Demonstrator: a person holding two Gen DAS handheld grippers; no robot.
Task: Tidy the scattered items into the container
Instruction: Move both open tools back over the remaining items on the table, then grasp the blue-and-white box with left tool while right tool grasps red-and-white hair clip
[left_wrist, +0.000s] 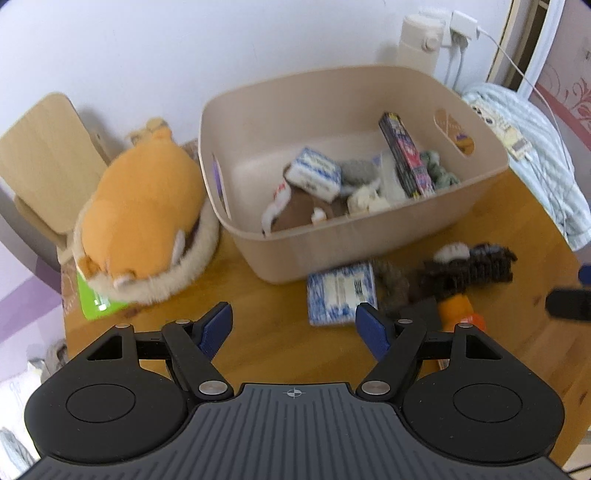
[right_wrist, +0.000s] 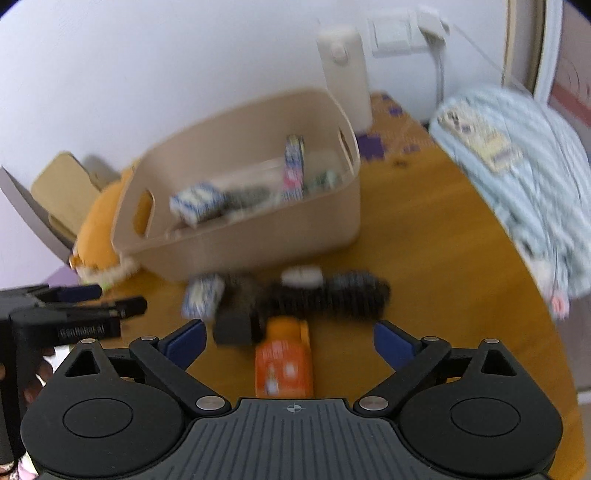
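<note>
A beige container (left_wrist: 369, 236) stands on the wooden table and holds a blue-white packet (left_wrist: 317, 173), a dark box (left_wrist: 406, 155) and some soft items. In front of it lie another blue-white packet (left_wrist: 341, 291), a dark knitted item (left_wrist: 469, 266) and an orange bottle (left_wrist: 458, 310). My left gripper (left_wrist: 295, 325) is open over bare table, just left of that packet. My right gripper (right_wrist: 290, 339) is open, with the orange bottle (right_wrist: 284, 365) lying between its fingers and neither pad touching it. The bottle's black cap (right_wrist: 236, 328) points left. The right wrist view is blurred.
An orange plush toy (left_wrist: 140, 218) lies left of the container on a green card (left_wrist: 96, 302). A wooden chair back (left_wrist: 44, 158) stands behind it. A light blue cloth (left_wrist: 535, 155) drapes over the table's right edge. A cream bottle (left_wrist: 417, 40) stands by the wall.
</note>
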